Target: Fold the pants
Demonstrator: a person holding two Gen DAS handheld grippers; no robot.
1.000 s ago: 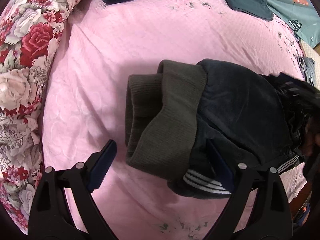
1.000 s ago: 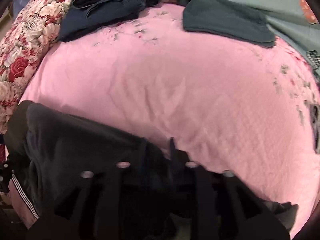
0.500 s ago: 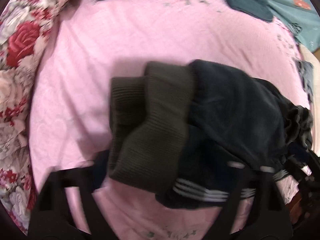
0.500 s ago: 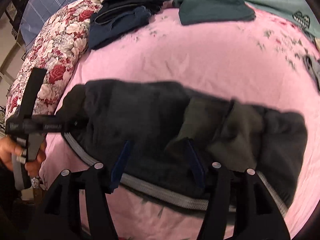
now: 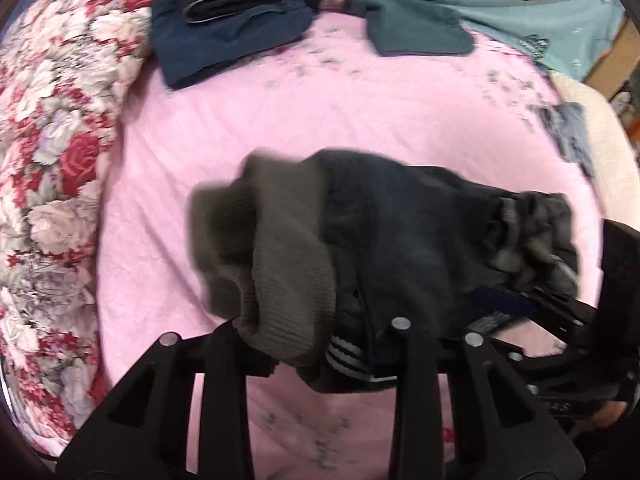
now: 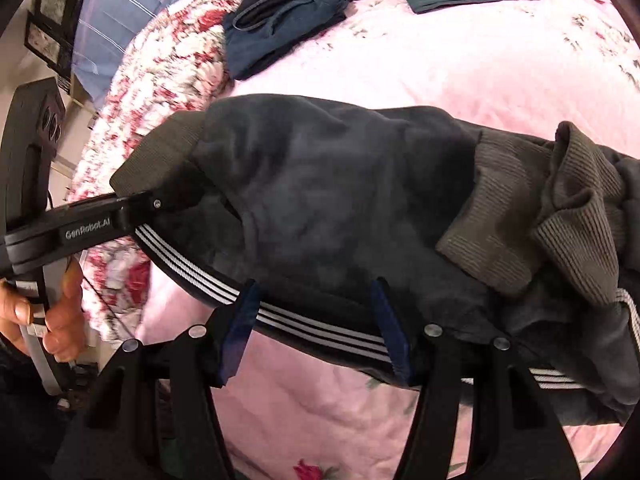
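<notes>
Pants point(image 5: 392, 240), dark with olive ribbed cuffs point(image 5: 280, 264) and a white-striped band, lie bunched on the pink bedsheet point(image 5: 280, 120). Left wrist view: left gripper point(image 5: 320, 344) sits low at the near edge of the bundle; cloth hangs over the gap and hides its fingertips, so cannot tell whether it is clenched on the fabric. Right gripper point(image 5: 532, 304) enters from the right at the gathered waistband. Floral quilt point(image 5: 52, 160) runs along the left; folded dark clothes point(image 5: 232, 32) and a teal garment point(image 5: 420, 28) lie at the far side.

Right wrist view: right gripper point(image 6: 316, 332) is spread wide, blue pads apart, with the striped band point(image 6: 320, 328) running across between them, not pinched. Left gripper point(image 6: 176, 198) reaches in from the left, tip at the pants' olive edge, held by a hand point(image 6: 52, 312).
</notes>
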